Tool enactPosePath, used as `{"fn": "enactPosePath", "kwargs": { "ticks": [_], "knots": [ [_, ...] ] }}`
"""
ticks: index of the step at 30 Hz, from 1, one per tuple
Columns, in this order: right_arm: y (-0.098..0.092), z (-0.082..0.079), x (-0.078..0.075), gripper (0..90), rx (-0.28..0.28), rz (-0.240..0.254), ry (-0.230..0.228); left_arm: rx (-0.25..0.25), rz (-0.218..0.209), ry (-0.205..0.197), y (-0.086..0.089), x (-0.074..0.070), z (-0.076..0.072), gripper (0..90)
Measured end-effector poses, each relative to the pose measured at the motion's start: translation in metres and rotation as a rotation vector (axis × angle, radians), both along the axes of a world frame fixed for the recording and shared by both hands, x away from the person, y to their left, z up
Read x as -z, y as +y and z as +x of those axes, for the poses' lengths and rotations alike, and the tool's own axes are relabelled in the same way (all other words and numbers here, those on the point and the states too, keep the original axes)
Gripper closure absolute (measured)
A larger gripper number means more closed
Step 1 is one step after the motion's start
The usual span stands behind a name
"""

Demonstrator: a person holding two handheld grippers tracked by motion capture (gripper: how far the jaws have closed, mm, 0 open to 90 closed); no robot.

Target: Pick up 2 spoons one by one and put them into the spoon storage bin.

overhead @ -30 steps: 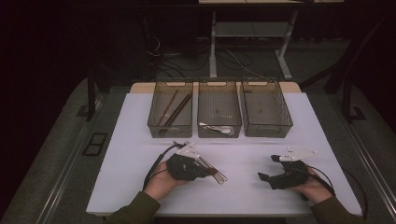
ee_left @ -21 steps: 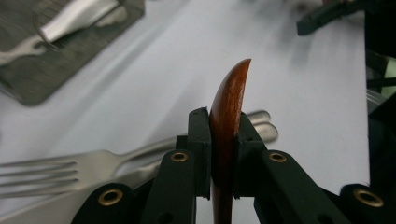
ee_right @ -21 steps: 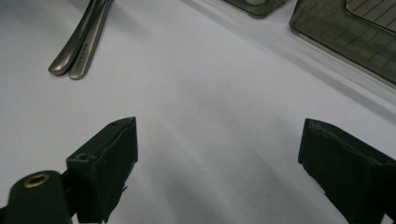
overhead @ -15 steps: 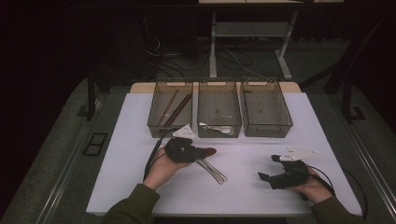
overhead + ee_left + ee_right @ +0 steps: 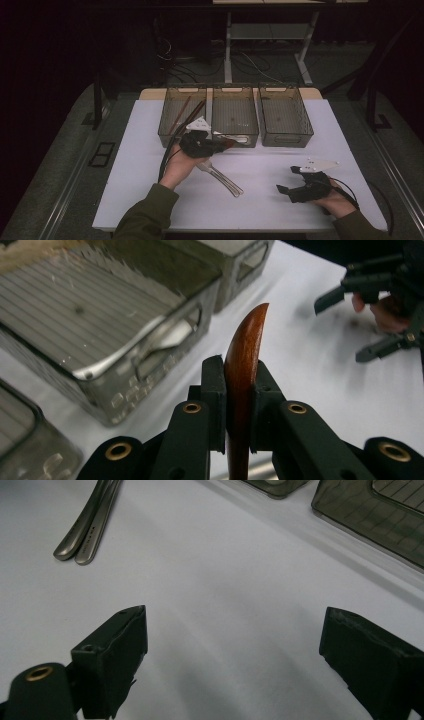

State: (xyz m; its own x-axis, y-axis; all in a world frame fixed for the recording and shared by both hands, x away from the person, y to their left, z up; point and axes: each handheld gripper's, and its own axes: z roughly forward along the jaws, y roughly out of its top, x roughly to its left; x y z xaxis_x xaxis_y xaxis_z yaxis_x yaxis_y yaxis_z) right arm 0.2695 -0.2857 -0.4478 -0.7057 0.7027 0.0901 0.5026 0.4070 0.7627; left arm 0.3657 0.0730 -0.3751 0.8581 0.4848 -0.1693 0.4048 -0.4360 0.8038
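A wooden spoon (image 5: 243, 370) is clamped between the pads of the left gripper (image 5: 207, 145), just before the middle bin (image 5: 235, 116), where a metal utensil (image 5: 235, 138) lies; chopsticks (image 5: 186, 114) are seen in the left bin (image 5: 182, 117); metal cutlery (image 5: 222, 179) lies on the table (image 5: 280, 165) nearby; the right gripper (image 5: 232, 652) is held agape over bare table.
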Motion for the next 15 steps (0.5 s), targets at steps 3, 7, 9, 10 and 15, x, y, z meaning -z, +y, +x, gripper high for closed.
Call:
{"fn": "enactPosePath", "kwargs": {
  "ticks": [3,7,9,10,15],
  "knots": [
    [0.000,0.000,0.000,11.7,0.000,0.000,-0.003,-0.005,-0.005,-0.010,-0.004,-0.006,0.008,80.2],
    [0.000,0.000,0.000,11.7,0.000,0.002,-0.004,-0.016,-0.015,-0.019,-0.011,-0.013,0.019,80.1],
    [0.000,0.000,0.000,11.7,-0.001,0.002,-0.003,-0.020,-0.014,-0.024,-0.014,-0.016,0.024,80.1],
    [0.000,0.000,0.000,11.7,0.000,0.003,-0.001,-0.025,-0.015,-0.027,-0.016,-0.017,0.027,80.1],
    [0.000,0.000,0.000,11.8,-0.001,0.005,-0.001,-0.047,-0.020,-0.030,-0.022,-0.023,0.044,80.2]
  ]
}}
